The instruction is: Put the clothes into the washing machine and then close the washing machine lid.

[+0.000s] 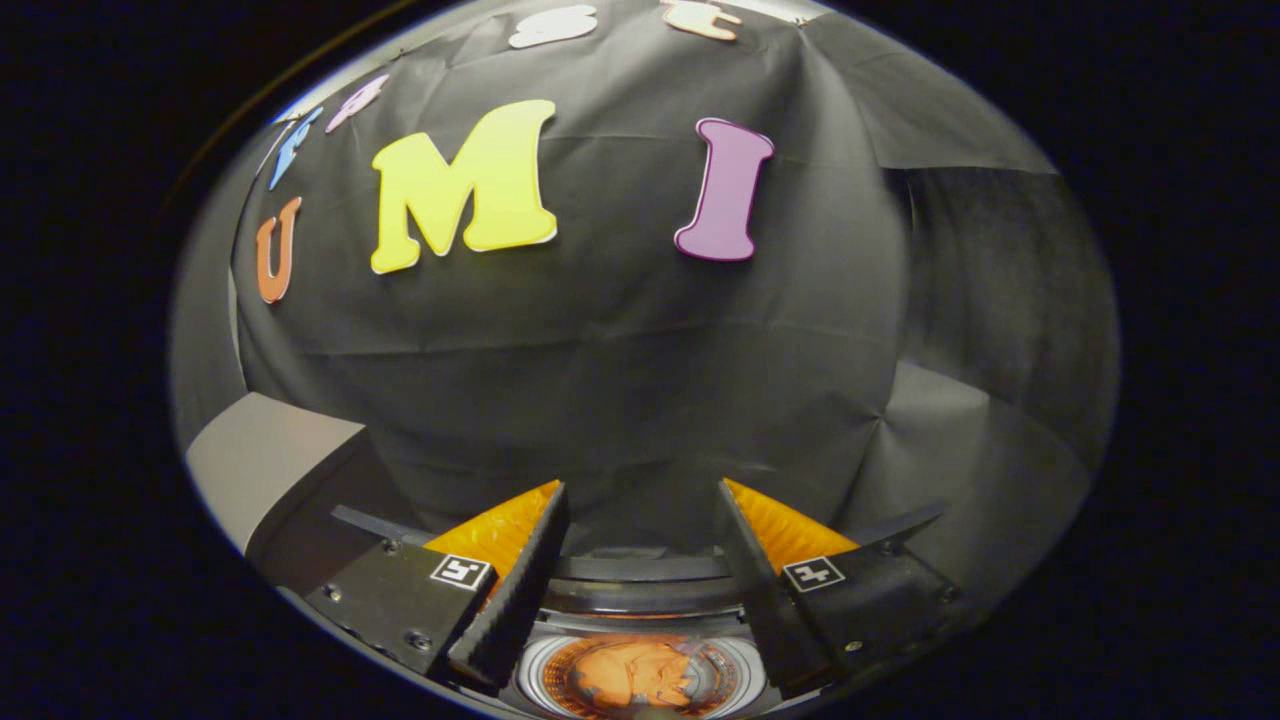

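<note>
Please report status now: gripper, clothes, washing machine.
Gripper open, fingers apart, holding nothing. Orange clothes already lie in the washing machine drum, below the fingers. Lid closing not yet done. Nothing in the way.

- Washing machine (640,590): dark curved rim spanning the gap between the open jaws, its round drum (640,675) open below them.
- Orange clothes (625,672): lying inside the drum, between and beneath the jaws.

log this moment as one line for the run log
gripper: open, nothing held | washing machine: under fingers, lid open | clothes: orange, in drum | next: close lid
</note>
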Demonstrator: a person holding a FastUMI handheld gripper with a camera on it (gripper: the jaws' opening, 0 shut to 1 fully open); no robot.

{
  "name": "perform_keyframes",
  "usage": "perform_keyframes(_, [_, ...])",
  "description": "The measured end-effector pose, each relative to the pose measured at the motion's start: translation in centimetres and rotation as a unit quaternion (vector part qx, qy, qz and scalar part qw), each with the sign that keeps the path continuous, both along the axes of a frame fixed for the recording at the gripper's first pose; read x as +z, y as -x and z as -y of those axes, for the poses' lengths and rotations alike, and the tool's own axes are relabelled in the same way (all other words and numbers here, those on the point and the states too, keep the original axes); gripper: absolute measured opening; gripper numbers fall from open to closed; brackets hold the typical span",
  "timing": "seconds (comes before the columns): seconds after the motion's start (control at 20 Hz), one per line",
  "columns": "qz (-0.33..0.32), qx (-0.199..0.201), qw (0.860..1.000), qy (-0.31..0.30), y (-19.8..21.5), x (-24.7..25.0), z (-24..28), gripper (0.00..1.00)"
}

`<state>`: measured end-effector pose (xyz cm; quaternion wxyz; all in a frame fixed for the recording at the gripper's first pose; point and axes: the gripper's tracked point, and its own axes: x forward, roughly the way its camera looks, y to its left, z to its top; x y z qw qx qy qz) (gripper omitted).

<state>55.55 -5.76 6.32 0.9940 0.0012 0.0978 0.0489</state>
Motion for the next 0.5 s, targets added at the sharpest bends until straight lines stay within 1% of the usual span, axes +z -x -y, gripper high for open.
perform_keyframes(0.2, [0.011,0.007,1.0,-0.003,1.5,-0.7,0.1,0.92])
perform_keyframes(0.4, [0.041,0.012,0.999,-0.001,2.1,-0.9,0.1,0.91])
perform_keyframes(0.5, [0.033,0.008,0.999,-0.004,2.6,-1.4,0.2,0.92])
